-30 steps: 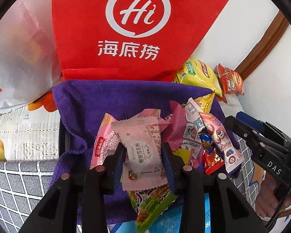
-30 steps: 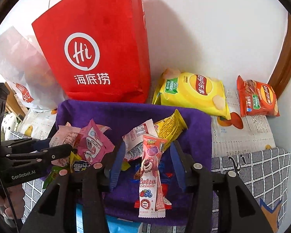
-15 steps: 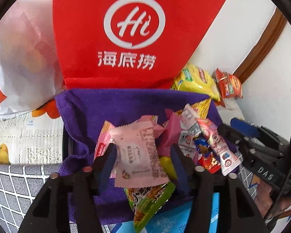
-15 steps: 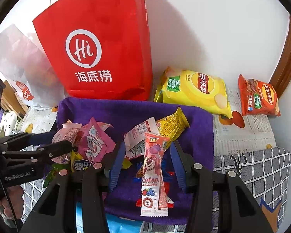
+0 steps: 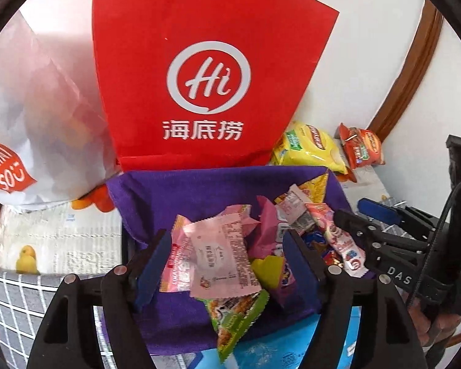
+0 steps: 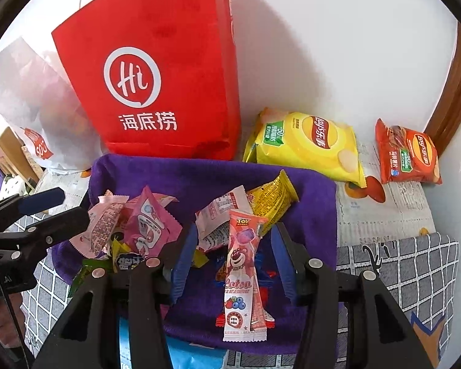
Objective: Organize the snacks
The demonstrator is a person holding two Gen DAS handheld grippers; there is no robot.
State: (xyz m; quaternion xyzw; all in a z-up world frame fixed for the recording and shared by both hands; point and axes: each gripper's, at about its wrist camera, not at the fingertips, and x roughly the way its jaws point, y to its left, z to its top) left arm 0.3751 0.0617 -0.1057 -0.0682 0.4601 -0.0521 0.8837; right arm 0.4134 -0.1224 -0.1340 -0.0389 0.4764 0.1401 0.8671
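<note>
A pile of small snack packets lies on a purple cloth (image 5: 181, 190) (image 6: 199, 178). My left gripper (image 5: 227, 261) is open above a pale pink packet (image 5: 221, 258), its fingers on either side and apart from it. My right gripper (image 6: 233, 261) is open around a long pink Lotso stick packet (image 6: 242, 273) without touching it. Beside it lie a white-pink packet (image 6: 221, 215), a yellow packet (image 6: 273, 196) and a magenta packet (image 6: 147, 224). A green packet (image 5: 233, 310) lies below the pale pink one. Each gripper shows at the edge of the other's view, the right one (image 5: 368, 230) and the left one (image 6: 46, 212).
A red Hi paper bag (image 5: 212, 77) (image 6: 156, 77) stands behind the cloth against the white wall. A white Miniso bag (image 5: 30, 123) is to its left. A yellow Lay's bag (image 6: 310, 147) and an orange Lay's bag (image 6: 408, 153) lie at the right. A blue packet (image 5: 273, 350) lies at the near edge.
My left gripper has opened wider and let go of the pale pink packet, which now lies on the pile. The left gripper has drawn back a little. The right gripper has hardly moved.
</note>
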